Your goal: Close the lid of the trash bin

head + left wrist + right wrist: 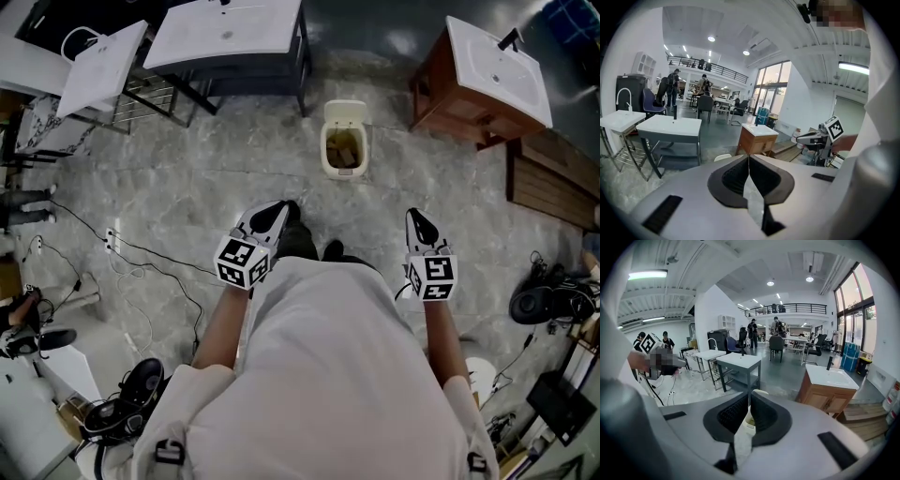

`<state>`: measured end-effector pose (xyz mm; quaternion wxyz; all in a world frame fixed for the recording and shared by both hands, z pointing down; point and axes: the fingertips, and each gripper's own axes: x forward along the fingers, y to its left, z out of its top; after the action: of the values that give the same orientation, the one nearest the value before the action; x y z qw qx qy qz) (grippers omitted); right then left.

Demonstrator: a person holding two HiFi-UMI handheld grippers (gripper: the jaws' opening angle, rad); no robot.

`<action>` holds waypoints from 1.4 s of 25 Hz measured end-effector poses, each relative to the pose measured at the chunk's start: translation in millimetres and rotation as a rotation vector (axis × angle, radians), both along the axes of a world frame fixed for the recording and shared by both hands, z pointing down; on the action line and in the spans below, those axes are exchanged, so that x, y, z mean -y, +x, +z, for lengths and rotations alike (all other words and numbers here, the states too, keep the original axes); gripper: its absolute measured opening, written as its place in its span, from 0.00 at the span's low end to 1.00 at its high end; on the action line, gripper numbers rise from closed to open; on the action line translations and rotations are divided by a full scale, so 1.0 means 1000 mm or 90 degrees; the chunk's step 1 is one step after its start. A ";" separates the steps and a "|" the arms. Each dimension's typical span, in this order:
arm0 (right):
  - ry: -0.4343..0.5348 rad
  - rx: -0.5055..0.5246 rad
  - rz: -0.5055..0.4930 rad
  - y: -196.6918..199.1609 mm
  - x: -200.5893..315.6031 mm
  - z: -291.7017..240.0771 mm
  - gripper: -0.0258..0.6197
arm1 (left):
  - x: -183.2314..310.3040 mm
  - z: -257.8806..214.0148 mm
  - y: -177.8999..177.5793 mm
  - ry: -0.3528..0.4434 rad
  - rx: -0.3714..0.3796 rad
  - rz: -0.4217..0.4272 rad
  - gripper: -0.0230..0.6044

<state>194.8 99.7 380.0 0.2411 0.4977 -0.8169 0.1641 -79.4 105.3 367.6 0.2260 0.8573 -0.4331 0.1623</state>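
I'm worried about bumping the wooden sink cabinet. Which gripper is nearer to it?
Right. In the head view, the right gripper is below and left of the wooden sink cabinet. The left gripper lies much farther to the left.

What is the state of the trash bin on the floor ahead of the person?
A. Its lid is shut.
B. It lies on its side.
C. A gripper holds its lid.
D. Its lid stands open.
D: in the head view the trash bin stands upright with its lid raised behind the opening, and brown contents show inside.
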 end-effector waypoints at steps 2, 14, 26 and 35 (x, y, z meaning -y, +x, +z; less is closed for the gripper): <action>-0.004 -0.002 0.006 -0.001 0.005 0.003 0.10 | 0.007 0.001 -0.002 -0.002 0.000 0.006 0.07; -0.029 -0.027 0.065 -0.020 0.055 0.007 0.10 | 0.089 0.009 -0.029 -0.017 0.001 0.075 0.07; -0.055 -0.055 0.118 -0.063 0.099 0.014 0.10 | 0.171 0.036 -0.059 -0.041 0.002 0.183 0.07; -0.082 -0.046 0.163 -0.102 0.127 0.028 0.10 | 0.215 0.057 -0.059 -0.057 -0.007 0.272 0.07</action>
<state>92.7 -27.5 407.5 0.2785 0.5871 -0.7252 0.2275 -138.1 -109.4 424.6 0.2271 0.9195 -0.2326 0.2208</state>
